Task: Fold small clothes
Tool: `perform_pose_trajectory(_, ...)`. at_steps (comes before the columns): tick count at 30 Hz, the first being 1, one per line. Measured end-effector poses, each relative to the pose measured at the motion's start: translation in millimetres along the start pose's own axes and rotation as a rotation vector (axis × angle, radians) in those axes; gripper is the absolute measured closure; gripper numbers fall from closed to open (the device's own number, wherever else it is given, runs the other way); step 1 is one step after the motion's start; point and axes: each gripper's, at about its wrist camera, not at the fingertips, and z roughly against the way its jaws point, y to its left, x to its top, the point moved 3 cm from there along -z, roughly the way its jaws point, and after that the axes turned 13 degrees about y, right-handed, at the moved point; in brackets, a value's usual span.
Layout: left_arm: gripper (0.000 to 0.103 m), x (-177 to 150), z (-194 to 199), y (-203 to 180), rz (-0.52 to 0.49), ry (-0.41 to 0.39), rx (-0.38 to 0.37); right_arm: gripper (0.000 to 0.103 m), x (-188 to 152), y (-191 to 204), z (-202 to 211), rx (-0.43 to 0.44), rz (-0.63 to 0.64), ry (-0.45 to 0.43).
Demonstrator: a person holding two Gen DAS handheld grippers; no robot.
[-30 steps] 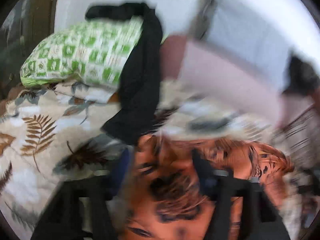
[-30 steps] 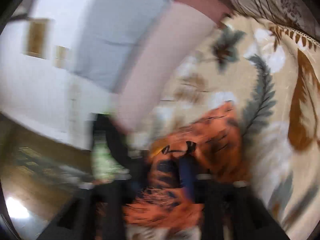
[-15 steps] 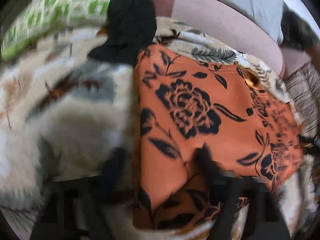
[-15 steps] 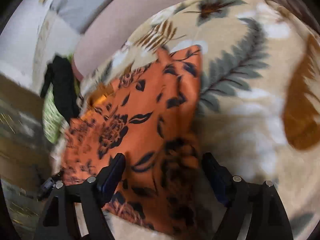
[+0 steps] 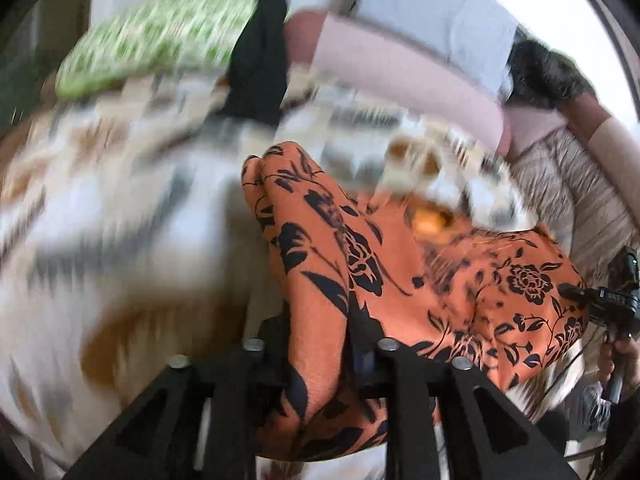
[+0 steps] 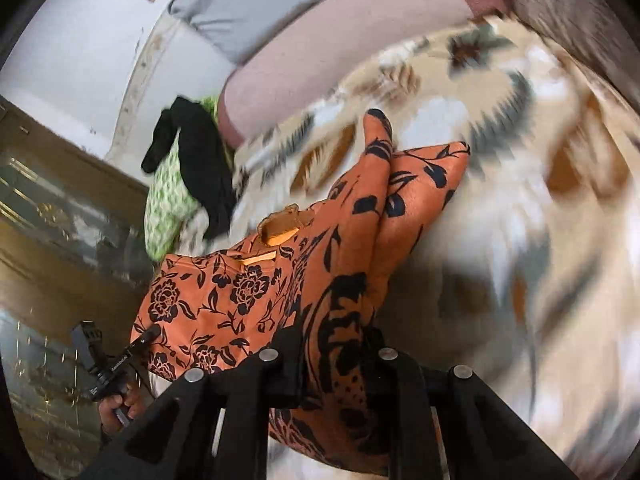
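Both grippers, left (image 5: 320, 344) and right (image 6: 338, 354), clenched on orange cloth (image 5: 440, 280); fold under way; next, lay edge flat on blanket (image 5: 100, 240).

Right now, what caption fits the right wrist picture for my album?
Right hand-held gripper pinches the orange floral garment, lifted above the leaf-print blanket.

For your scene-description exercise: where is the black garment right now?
The black garment lies at the far end of the leaf-print blanket, draped over the green pillow: upper middle in the left wrist view, left in the right wrist view.
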Motion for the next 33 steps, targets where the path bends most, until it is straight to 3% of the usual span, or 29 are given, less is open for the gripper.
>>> perform_pose_trajectory(1,0.057,-20,-20,13,0.027,0.065,0.029,0.064,-24,-16,-11,-0.003,-0.024,0.028)
perform_pose_trajectory(2,0.057,-31,-30,23,0.056,0.107,0.042,0.046,-40,-32,-23,-0.014,-0.057,0.068)
perform_pose_trajectory(3,0.055,-39,-32,34,0.088,0.098,0.012,0.016,-60,-54,-38,-0.083,-0.125,0.122)
perform_pose_trajectory(6,0.048,-28,-5,44,0.117,0.02,0.022,0.018,-73,-58,-21,-0.066,-0.083,0.035)
perform_pose_trajectory(8,0.04,-10,13,44,0.099,-0.052,0.001,0.018,-66,-56,1,-0.055,-0.091,-0.032)
perform_pose_trajectory(10,0.039,6,15,40,0.069,-0.071,0.013,0.017,-52,-54,18,-0.053,-0.089,-0.092)
perform_pose_trajectory(15,0.039,55,-21,25,-0.061,-0.054,0.043,0.017,-7,-35,10,-0.078,-0.005,-0.111)
perform_pose_trajectory(21,0.039,83,-63,21,-0.087,-0.005,0.078,0.018,45,-25,-32,-0.207,0.053,-0.114)
perform_pose_trajectory(23,0.049,85,-72,20,-0.095,0.01,0.098,0.018,58,-27,-46,-0.255,0.077,-0.096)
perform_pose_trajectory(24,0.067,85,-77,20,-0.101,0.024,0.114,0.021,64,-29,-59,-0.287,0.087,-0.059)
perform_pose_trajectory(25,0.091,85,-78,20,-0.109,0.029,0.129,0.047,67,-30,-66,-0.29,0.094,-0.035)
perform_pose_trajectory(27,0.1,88,-74,19,-0.119,0.022,0.131,0.086,70,-30,-73,-0.316,0.089,-0.005)
perform_pose_trajectory(31,0.1,92,-36,15,-0.127,-0.108,0.132,0.094,67,-11,-42,-0.323,0.127,-0.11)
perform_pose_trajectory(33,0.1,95,-30,19,-0.116,-0.128,0.131,0.094,68,-4,-19,-0.357,0.14,-0.181)
